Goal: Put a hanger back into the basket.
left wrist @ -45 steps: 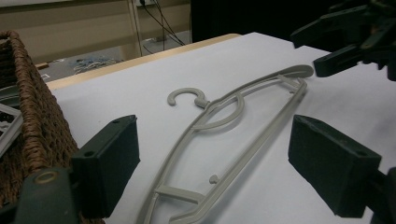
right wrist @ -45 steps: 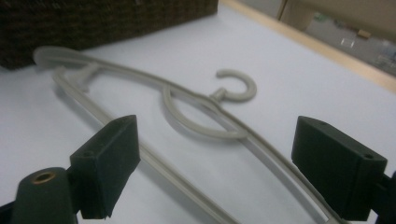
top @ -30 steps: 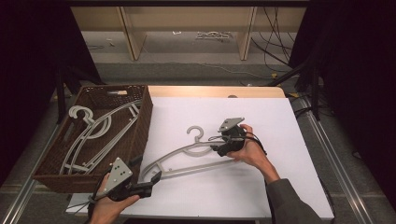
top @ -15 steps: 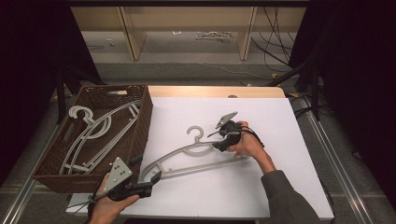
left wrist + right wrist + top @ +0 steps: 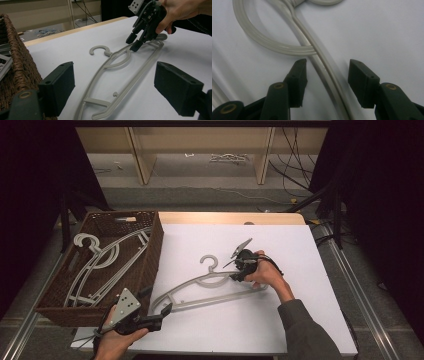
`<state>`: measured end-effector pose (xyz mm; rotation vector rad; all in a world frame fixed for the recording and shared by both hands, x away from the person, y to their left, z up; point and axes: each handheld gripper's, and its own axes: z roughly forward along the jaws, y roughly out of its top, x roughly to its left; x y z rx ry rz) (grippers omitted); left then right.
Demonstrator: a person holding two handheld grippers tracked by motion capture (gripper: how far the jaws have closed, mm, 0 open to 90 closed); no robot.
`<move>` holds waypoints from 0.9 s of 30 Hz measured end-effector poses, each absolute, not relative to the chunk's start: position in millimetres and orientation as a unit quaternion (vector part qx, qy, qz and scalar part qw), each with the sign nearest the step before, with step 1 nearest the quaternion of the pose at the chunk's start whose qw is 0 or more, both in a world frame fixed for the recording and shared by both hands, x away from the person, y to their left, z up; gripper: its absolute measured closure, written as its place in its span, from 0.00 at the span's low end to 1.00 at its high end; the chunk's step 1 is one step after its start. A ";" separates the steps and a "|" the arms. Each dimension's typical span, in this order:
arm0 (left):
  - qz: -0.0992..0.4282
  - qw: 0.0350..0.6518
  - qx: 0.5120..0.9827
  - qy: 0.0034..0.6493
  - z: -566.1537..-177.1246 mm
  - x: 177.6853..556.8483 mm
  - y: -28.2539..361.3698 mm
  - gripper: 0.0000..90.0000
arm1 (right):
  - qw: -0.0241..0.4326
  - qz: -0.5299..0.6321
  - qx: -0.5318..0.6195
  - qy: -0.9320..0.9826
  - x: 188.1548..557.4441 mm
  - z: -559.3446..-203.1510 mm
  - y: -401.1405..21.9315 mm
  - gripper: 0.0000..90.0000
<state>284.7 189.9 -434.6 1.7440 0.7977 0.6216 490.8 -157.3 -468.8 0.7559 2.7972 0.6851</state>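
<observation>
Straddling the grey hanger's [image 5: 322,65] arm, my right tongs [image 5: 327,82] have been closing, unpinched; left tongs [image 5: 120,87] spread, waiting near the wicker basket [image 5: 150,255].

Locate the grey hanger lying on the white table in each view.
High view: hanger centre, slanting between the two tools.
Left gripper view: centre, running away toward the right tool.
Right gripper view: its arm passes between the jaws, untouched.
Shared landmark: the loop under the hook.
</observation>
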 end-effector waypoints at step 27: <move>0.255 0.540 0.732 0.328 -434.7 284.2 187.5 0.18 | 0.062 0.184 0.228 0.954 492.7 -463.1 -143.2 0.77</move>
